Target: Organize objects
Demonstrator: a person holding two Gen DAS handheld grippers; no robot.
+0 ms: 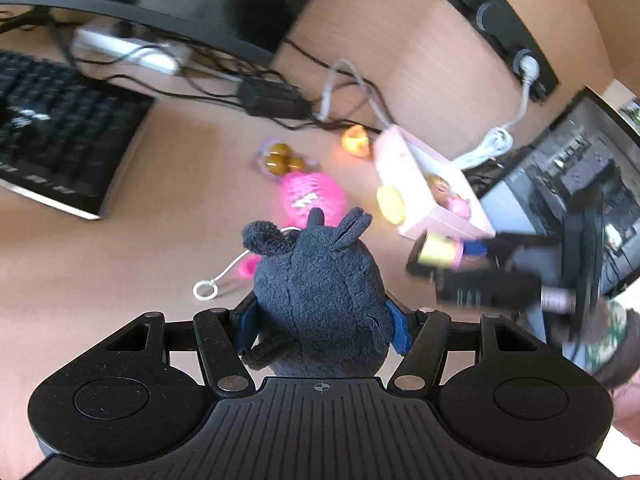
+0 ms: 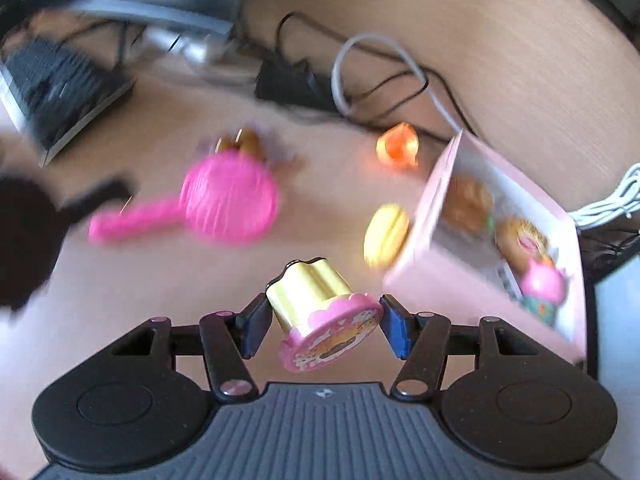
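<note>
Wooden desk (image 1: 140, 264) fills the left wrist view; the left gripper (image 1: 320, 328) clamps a grey plush toy (image 1: 320, 300), pink box (image 1: 428, 188) at 2 o'clock. Right wrist view: right gripper (image 2: 320, 320) pinches a yellow-and-pink toy cup (image 2: 320, 312), pink paddle (image 2: 208, 204) at 10 o'clock.

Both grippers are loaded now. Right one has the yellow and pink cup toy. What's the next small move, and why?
Probably carry the right gripper forward and to the right, over the open pink box, then release. It is shut on the yellow and pink cup toy, and the box already holds similar toy food with bare floor near its front. The left gripper, shut on the grey plush, can wait.
</note>
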